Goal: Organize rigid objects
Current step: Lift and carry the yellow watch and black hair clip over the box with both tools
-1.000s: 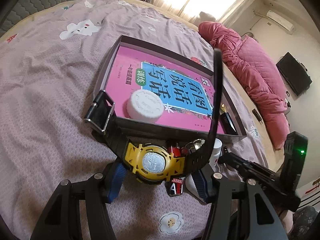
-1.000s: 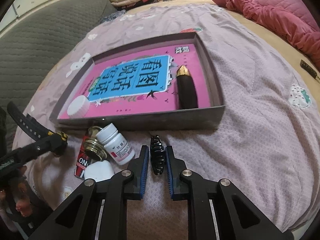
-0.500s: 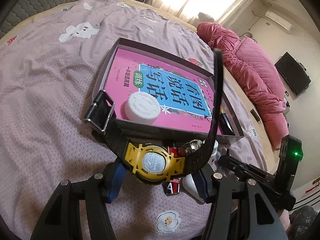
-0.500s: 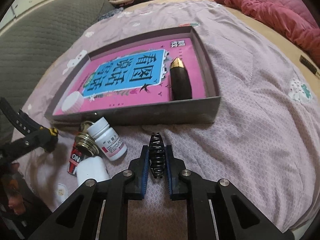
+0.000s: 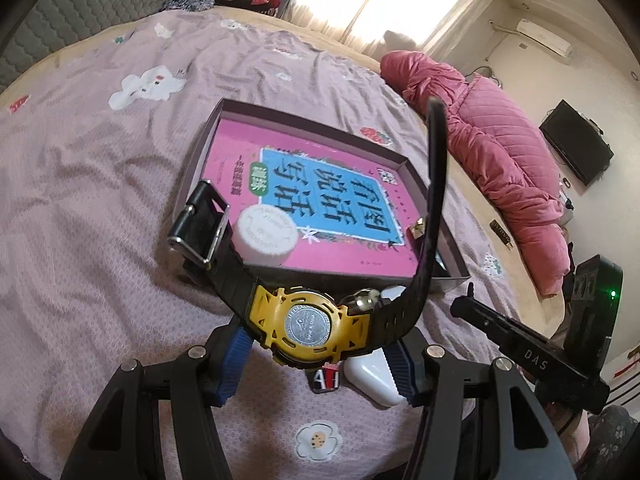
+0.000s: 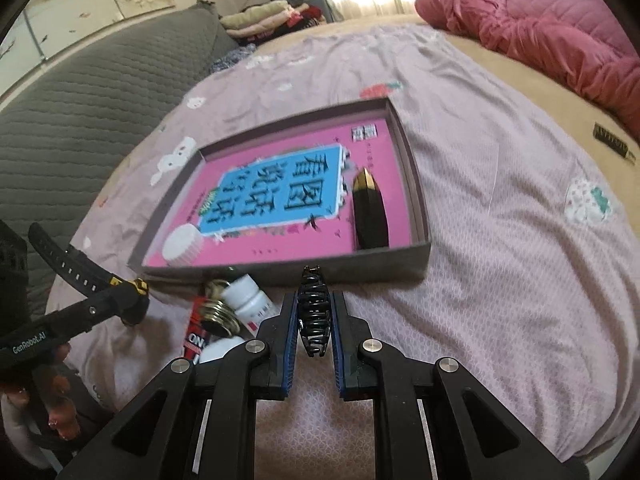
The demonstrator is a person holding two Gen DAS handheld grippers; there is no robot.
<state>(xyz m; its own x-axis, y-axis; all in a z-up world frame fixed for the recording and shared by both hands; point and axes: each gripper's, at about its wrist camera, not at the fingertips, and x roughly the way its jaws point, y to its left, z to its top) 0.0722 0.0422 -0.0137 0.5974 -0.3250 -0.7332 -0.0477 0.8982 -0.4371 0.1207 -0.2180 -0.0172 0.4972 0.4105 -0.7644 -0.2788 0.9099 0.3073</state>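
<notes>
My left gripper (image 5: 316, 354) is shut on a yellow wristwatch (image 5: 306, 326) with black straps, held above the bedspread just in front of the box; the same watch (image 6: 120, 292) shows at the left of the right wrist view. My right gripper (image 6: 314, 320) is shut on a black hair claw clip (image 6: 314, 308), lifted off the bedspread. The shallow grey box (image 6: 280, 270) holds a pink and blue book (image 6: 280, 188), a white round lid (image 6: 182, 244) and a black and gold case (image 6: 370, 212).
Loose on the bed in front of the box lie a white pill bottle (image 6: 250, 304), a metal jar lid (image 6: 218, 314), a red packet (image 6: 196, 332) and a white case (image 5: 372, 378). A pink quilt (image 5: 488, 160) lies at the far right. A hand (image 6: 52, 392) holds the left gripper.
The right gripper closed on the hair clip and raised it off the bedspread toward the box. The left gripper kept the watch nearly still.
</notes>
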